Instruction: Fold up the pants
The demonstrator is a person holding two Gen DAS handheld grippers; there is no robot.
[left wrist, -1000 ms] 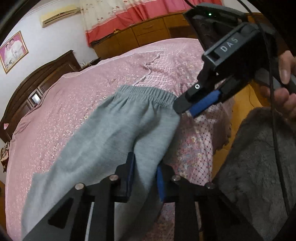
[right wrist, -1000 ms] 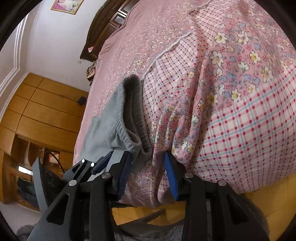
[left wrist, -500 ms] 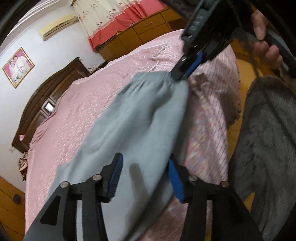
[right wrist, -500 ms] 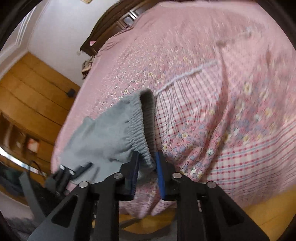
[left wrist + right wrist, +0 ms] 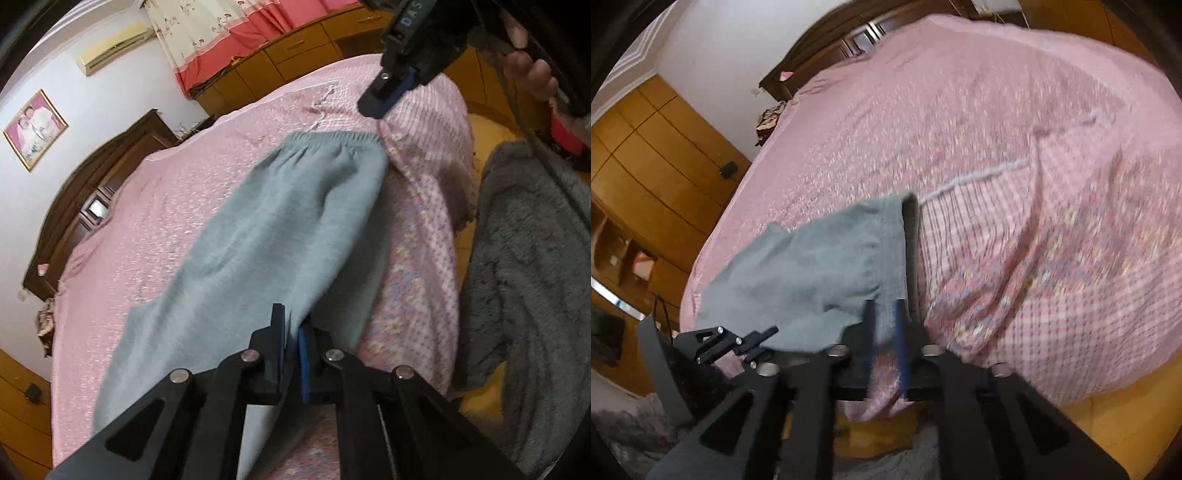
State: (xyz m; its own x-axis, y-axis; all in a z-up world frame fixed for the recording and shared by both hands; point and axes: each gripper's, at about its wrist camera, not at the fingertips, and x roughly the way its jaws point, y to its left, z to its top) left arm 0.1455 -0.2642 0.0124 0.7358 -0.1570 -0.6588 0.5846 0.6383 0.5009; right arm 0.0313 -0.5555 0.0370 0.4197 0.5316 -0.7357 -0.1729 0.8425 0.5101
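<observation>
Both grippers have hold of the grey pants (image 5: pixel 280 229), which lie spread along the near edge of the pink bedspread (image 5: pixel 192 192). The left gripper (image 5: pixel 291 343) has its jaws nearly closed, pinching the fabric at the near side edge, roughly mid-length; the cloth runs forward and away from the jaws toward the waistband. The right gripper (image 5: pixel 886 321) has its jaws drawn narrow on the waistband corner, with the elastic band rising straight ahead of them and the leg trailing off to their left. Judging by the single flat layer ahead of each pair of jaws, no fold is made yet: this looks like the gripping stage, with lifting, doubling over and smoothing all left to do.
</observation>
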